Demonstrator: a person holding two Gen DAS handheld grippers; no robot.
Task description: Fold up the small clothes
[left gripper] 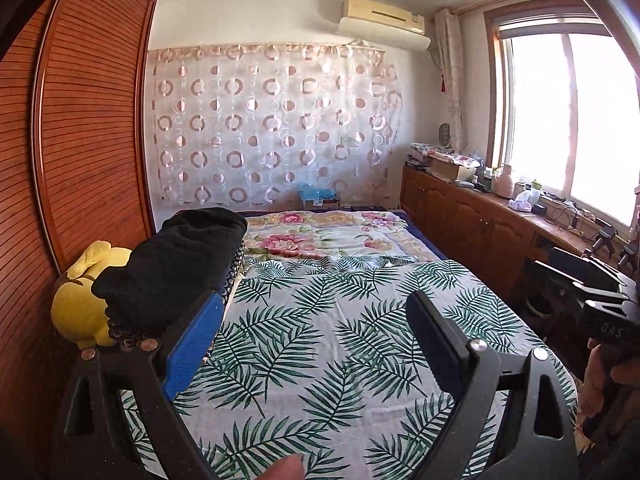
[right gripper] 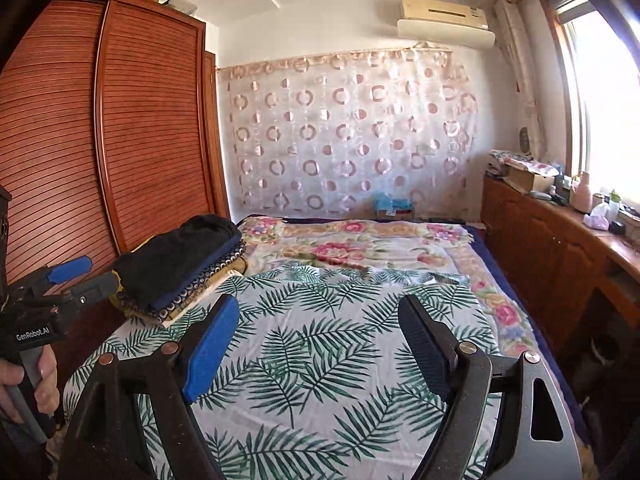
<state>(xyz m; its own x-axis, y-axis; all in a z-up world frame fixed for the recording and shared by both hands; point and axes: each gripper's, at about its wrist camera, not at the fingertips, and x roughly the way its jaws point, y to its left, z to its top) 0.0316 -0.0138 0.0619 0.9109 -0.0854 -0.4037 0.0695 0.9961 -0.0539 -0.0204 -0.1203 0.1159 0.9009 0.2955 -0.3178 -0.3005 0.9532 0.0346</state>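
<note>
Two grippers hover over the bed, both with nothing between their jaws. In the left wrist view, the left gripper (left gripper: 312,340) stands wide apart and empty, its blue pad (left gripper: 192,348) at lower left of the frame and its dark pad at lower right, framing only the leaf-print sheet (left gripper: 320,320). The stack of folded clothes (left gripper: 176,264), topped by a black piece, sits in the left middle of the frame, touching nothing of the gripper but lying just beyond and left of the blue pad; its long axis runs away from the camera toward the far wall. A yellow plush toy (left gripper: 84,304) lies just left of the stack, against the wardrobe (left gripper: 80,128). The right gripper (left gripper: 588,280) shows at the right edge, well apart from the stack. In the right wrist view, the right gripper (right gripper: 316,344) is likewise spread and empty over the sheet, and the stack sits in the left middle of the frame, farther left of its blue pad. The left gripper appears at the far left edge, close beside the stack. No unfolded garment shows on the sheet, so I judge the left hand the nearer one to the stack, and the next piece must come from outside both frames.
</note>
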